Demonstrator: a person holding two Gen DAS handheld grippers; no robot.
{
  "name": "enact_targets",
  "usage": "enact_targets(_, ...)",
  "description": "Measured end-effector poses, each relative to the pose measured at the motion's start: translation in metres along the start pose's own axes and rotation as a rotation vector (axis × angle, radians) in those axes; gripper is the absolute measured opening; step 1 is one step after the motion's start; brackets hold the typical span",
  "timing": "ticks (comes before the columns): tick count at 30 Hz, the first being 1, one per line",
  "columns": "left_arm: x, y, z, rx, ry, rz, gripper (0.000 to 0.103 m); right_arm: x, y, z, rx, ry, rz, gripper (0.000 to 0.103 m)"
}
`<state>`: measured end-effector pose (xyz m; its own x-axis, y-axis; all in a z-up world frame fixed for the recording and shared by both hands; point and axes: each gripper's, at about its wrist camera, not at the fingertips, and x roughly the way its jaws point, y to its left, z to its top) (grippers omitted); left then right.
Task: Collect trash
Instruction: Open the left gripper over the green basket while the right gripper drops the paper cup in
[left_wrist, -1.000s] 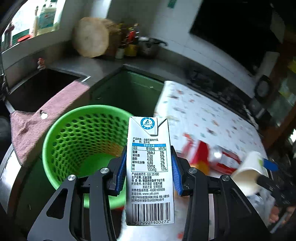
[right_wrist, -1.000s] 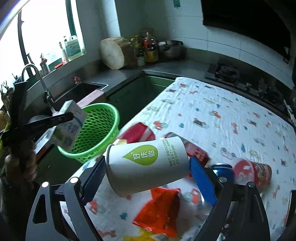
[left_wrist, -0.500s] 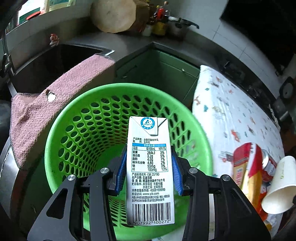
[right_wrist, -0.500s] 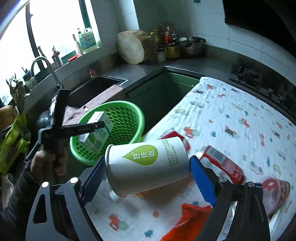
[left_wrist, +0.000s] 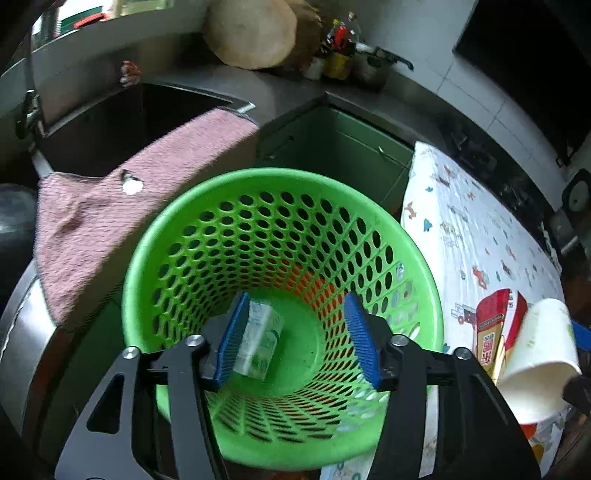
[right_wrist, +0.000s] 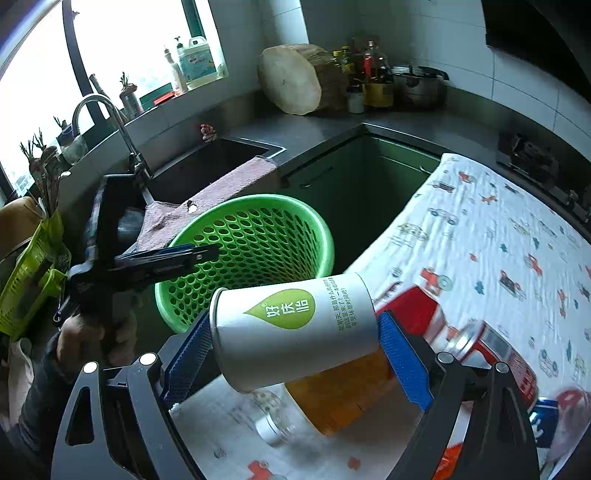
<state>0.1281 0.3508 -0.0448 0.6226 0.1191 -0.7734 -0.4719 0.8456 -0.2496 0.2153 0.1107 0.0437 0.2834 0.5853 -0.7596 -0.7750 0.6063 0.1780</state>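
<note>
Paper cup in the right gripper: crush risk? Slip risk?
The paper cup is probably thin-walled and light, so hard squeezing could dent it. It lies sideways, held end to end between the right gripper pads, rim against one; it looks undented. Its smooth taper might slip or pivot.

The basket (left_wrist: 282, 236) stands just beside the table's (right_wrist: 480, 221) edge, between it and the sink (right_wrist: 207, 162). A carton (left_wrist: 258, 341) lies in the basket's bottom. A towel (left_wrist: 122, 206) drapes over the sink's rim, behind the basket. The left gripper (left_wrist: 299, 341) hangs spread above the basket mouth. The right gripper (right_wrist: 295, 347) clamps a cup (right_wrist: 295, 325) sideways above the table, near the basket. Cans (right_wrist: 484, 350) and wrappers lie on the table under and right of the cup.
</note>
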Motion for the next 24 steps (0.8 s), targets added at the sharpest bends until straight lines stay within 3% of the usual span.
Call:
enact_targets(11, -0.057, 0.031, -0.028, -0.056, -0.082, 0.036, 0.062, 0.045, 0.027, 0.017, -0.016, 0.035, 0.029, 0.086)
enact_targets(24, -0.080, 0.045, -0.056, -0.086, -0.101, 0.043, 0.067, 0.089, 0.044, 0.026, -0.013, 0.080, 0.042, 0.086)
